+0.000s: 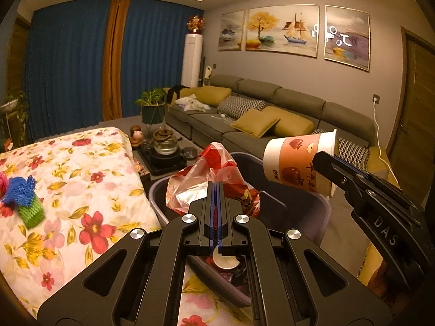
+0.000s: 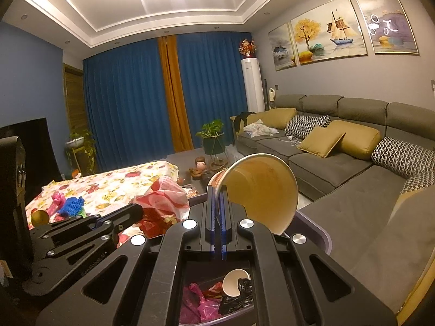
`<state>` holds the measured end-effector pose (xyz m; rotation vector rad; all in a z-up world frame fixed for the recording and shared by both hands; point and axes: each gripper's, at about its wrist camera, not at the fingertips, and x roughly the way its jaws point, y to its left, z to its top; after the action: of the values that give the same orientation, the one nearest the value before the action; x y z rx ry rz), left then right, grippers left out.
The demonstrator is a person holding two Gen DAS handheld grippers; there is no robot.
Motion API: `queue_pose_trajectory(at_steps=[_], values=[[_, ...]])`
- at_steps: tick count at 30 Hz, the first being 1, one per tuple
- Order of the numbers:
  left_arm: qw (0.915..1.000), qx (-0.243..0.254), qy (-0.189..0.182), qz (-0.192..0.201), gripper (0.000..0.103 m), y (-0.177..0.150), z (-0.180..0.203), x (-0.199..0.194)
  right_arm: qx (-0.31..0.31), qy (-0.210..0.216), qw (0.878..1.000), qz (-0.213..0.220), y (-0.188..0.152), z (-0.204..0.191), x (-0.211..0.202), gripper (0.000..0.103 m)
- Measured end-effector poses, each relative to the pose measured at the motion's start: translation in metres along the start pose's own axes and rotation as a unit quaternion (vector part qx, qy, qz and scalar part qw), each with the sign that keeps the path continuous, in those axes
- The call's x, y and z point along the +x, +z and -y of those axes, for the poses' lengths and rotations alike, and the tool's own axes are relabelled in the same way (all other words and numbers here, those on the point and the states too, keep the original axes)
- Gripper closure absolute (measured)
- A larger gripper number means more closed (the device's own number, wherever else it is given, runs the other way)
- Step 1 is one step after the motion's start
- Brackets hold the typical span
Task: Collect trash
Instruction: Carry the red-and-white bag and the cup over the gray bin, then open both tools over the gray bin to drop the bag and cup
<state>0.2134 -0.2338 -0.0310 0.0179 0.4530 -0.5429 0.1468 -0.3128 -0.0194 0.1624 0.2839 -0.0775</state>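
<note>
- Left gripper (image 1: 217, 190): jaws pressed together on a fold of the red-and-white plastic bag (image 1: 214, 179), held above the bin.
- Same bag in the right wrist view (image 2: 163, 198), crumpled, at the tip of the left gripper (image 2: 136, 209), between the flowered cloth and the bin.
- Right gripper (image 2: 218, 193): jaws clamped narrow on the rim of the paper cup (image 2: 261, 190), cup wall pinched between the blue pads.
- Paper cup tipped on its side, mouth toward the right wrist camera, inside stained brown, hanging over the bin's opening.
- From the left wrist view: paper cup (image 1: 299, 160) with apple prints and red characters, base pointing left, rim gripped by the right gripper (image 1: 330, 160), above the far right part of the bin.
- Purple-grey trash bin (image 1: 310, 206), just beside the counter's edge, its rim (image 2: 318, 231) close to the sofa seat.
- Inside the bin: a white paper cup (image 2: 235, 282) on its side, a black plastic bag (image 2: 239, 296) touching it, a pink plastic bag (image 2: 198, 304) to the left.
- Counter under a floral tablecloth (image 1: 81, 179), left of the bin.
- On the tablecloth: blue, green and pink net scrubbers (image 1: 23, 195), bunched together near the left edge, well apart from the bin.
- Beyond the counter: glass teapot (image 1: 165, 142) on a dark tea tray, potted plant (image 1: 152, 108) behind it.
- Grey sofa (image 1: 272, 114) with yellow and patterned cushions along the right wall.
</note>
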Motion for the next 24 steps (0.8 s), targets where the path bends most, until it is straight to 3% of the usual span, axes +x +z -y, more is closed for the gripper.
queue_pose_trajectory(at_steps=[17, 20, 22, 24], values=[[0.9994, 0.013, -0.027, -0.014, 0.101, -0.007, -0.002, 0.018, 0.003, 0.000, 1.000, -0.001, 0.001, 0.002, 0.004, 0.099], [0.9996, 0.013, -0.021, -0.014, 0.078, -0.008, -0.005, 0.017, 0.003, 0.003, 1.000, -0.002, 0.002, 0.002, 0.005, 0.099], [0.9998, 0.003, -0.019, -0.005, 0.047, -0.009, -0.011, 0.012, 0.002, 0.006, 1.000, -0.004, 0.001, 0.000, 0.006, 0.099], [0.9999, -0.010, -0.012, 0.005, 0.038, -0.009, -0.017, 0.007, 0.001, 0.008, 1.000, -0.007, 0.001, -0.002, 0.007, 0.098]])
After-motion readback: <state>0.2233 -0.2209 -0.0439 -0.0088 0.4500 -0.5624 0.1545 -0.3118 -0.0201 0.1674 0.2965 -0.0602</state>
